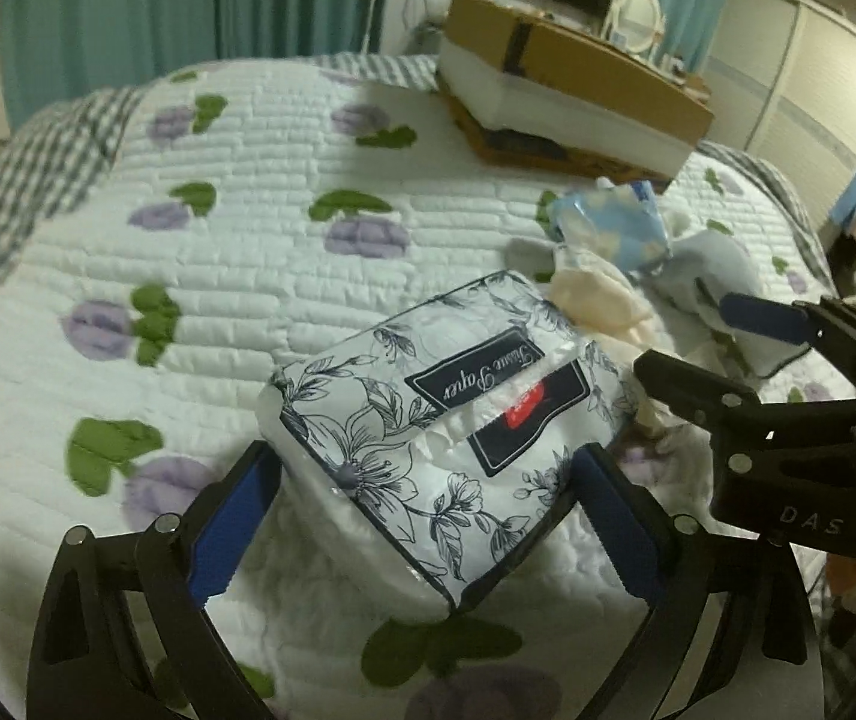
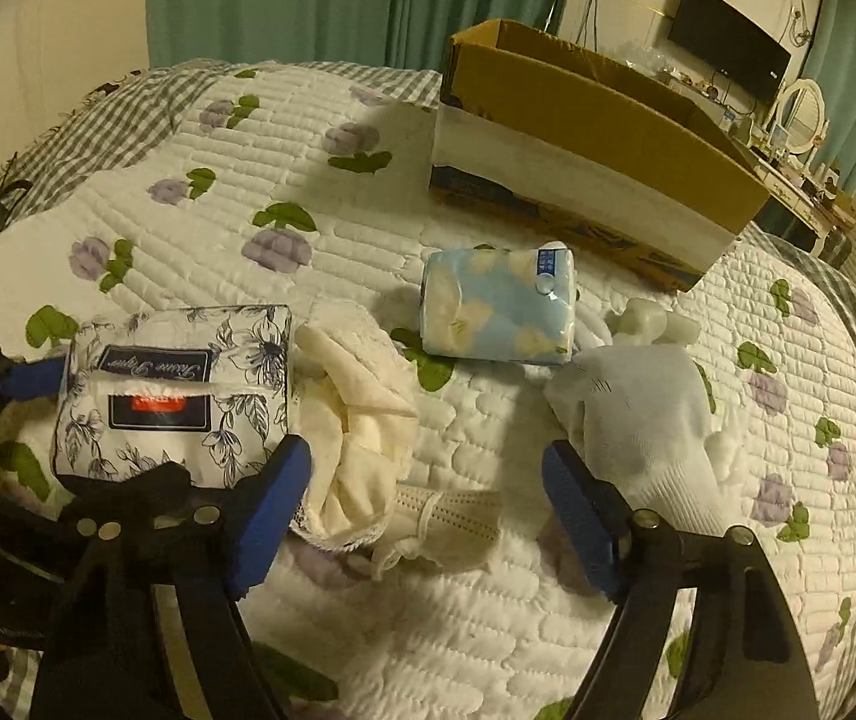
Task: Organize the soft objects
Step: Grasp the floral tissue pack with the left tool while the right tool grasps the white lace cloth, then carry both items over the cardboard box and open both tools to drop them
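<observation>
A floral black-and-white tissue pack (image 1: 445, 420) lies on the quilt between the fingers of my left gripper (image 1: 422, 516), whose jaws stand wide on either side of it, near or touching its ends. The pack also shows in the right wrist view (image 2: 176, 390). My right gripper (image 2: 428, 516) is open and empty above a cream cloth (image 2: 362, 414) and a white mesh piece (image 2: 451, 516). A blue tissue pack (image 2: 499, 306) and a white sock (image 2: 643, 414) lie beyond. In the left wrist view the right gripper (image 1: 703, 348) is to the right of the floral pack.
An open cardboard box (image 2: 595, 138) stands at the far side of the bed. The flowered white quilt (image 2: 308, 192) covers the bed, with a checked blanket at its edges. Teal curtains, a TV and a dresser are behind.
</observation>
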Demonstrator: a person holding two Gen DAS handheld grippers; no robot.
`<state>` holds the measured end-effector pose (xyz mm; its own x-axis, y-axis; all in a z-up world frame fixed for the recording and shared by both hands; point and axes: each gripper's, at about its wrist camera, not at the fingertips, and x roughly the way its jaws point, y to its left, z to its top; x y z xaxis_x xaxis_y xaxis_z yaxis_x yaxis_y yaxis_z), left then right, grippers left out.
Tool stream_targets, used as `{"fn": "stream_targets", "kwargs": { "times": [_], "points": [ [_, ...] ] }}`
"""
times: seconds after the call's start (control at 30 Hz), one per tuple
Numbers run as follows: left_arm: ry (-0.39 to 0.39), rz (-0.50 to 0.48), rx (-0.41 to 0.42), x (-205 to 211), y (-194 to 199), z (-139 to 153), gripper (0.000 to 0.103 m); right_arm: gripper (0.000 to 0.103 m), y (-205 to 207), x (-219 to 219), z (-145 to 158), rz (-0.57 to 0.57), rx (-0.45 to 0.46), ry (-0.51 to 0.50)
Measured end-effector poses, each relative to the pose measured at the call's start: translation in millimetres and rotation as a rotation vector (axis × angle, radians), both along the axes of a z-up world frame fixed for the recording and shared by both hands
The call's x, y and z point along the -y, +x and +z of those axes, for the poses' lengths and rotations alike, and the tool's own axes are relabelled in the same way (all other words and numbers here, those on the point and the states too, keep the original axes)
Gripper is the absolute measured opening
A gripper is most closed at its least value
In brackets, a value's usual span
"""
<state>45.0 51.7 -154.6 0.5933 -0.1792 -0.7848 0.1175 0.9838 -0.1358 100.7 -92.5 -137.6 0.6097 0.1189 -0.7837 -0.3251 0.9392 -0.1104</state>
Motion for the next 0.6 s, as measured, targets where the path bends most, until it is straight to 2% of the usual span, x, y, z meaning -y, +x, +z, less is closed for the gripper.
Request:
{"fn": "stream_targets", "kwargs": {
  "times": [0.13, 0.2, 0.27, 0.3, 0.33, 0.37, 0.47, 0.6],
  "points": [
    [-0.05, 0.005, -0.03, -8, 10, -7, 0.085, 0.078, 17, -4, 0, 0.017, -0.011, 0.017],
    [-0.052, -0.003, -0.027, -9, 8, -6, 0.077, 0.071, 28, -8, -3, 0.034, -0.032, 0.03],
    [-0.043, -0.012, -0.018, -9, 6, -3, 0.069, 0.058, 37, -11, -7, 0.051, -0.059, 0.045],
    [-0.037, -0.014, -0.013, -9, 5, -3, 0.061, 0.043, 41, -12, -10, 0.061, -0.079, 0.056],
    [-0.032, -0.017, -0.009, -9, 4, -2, 0.058, 0.027, 42, -12, -12, 0.062, -0.088, 0.062],
    [-0.028, -0.017, -0.004, -9, 2, -1, 0.053, 0.021, 42, -11, -13, 0.06, -0.092, 0.063],
    [-0.043, -0.004, 0.019, -14, -2, 6, 0.045, 0.013, 31, -7, -4, 0.058, -0.056, 0.085],
    [-0.018, 0.018, 0.063, -15, -12, 20, 0.04, 0.012, 14, 4, 21, 0.047, 0.003, 0.129]
  ]
}}
